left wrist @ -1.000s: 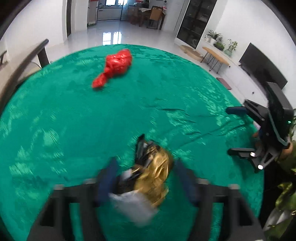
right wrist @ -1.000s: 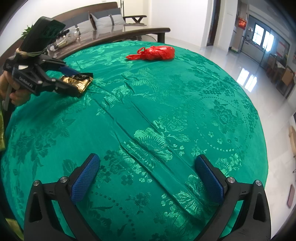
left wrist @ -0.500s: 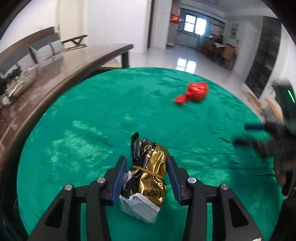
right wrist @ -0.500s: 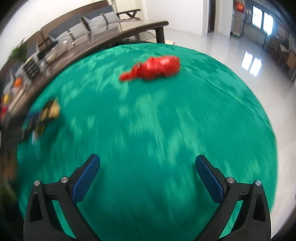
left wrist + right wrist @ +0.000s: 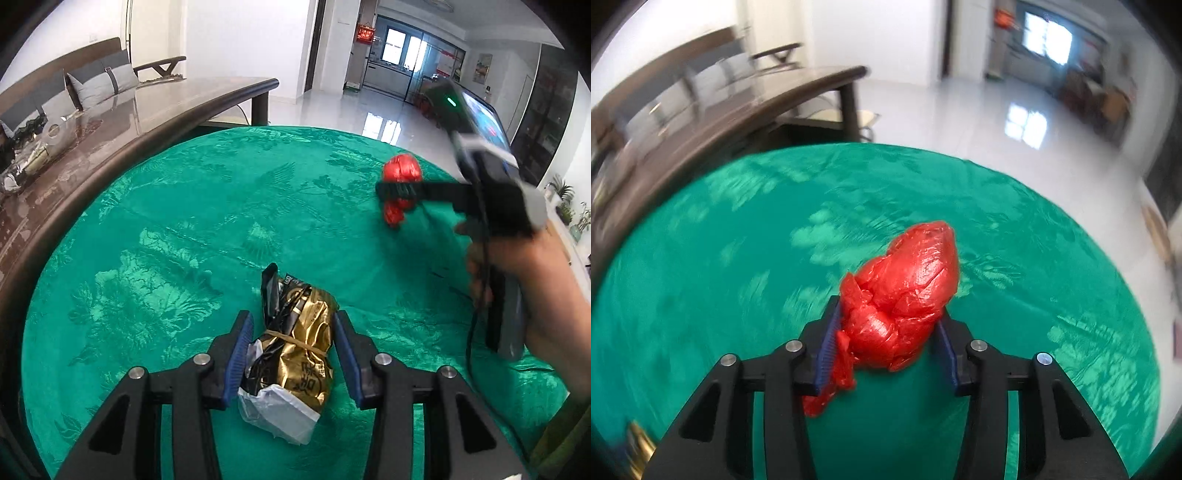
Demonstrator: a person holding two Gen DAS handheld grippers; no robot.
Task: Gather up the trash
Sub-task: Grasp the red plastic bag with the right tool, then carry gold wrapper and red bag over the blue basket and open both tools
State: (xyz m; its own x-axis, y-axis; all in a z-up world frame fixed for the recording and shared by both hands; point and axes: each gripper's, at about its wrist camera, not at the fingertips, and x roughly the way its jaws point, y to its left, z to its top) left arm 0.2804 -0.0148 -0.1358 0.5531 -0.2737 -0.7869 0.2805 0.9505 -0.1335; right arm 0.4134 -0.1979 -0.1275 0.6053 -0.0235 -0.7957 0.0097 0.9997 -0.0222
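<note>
A crumpled gold and black wrapper bundle (image 5: 295,343) with white plastic at its near end sits between the blue pads of my left gripper (image 5: 293,345), which is shut on it over the green tablecloth (image 5: 166,229). A crumpled red plastic bag (image 5: 905,291) lies between the pads of my right gripper (image 5: 888,339), which is closed around its near end. In the left wrist view the red bag (image 5: 400,170) shows at the right, partly behind the right gripper (image 5: 402,192) and the hand holding it.
A round table under the green cloth (image 5: 701,258) fills both views. A long dark wooden table (image 5: 122,122) with clutter stands to the left. White tiled floor (image 5: 960,110) lies beyond the far edge.
My right gripper has swung across the table to the red bag and closed from wide open onto it. My left gripper keeps its grip on the gold bundle.
</note>
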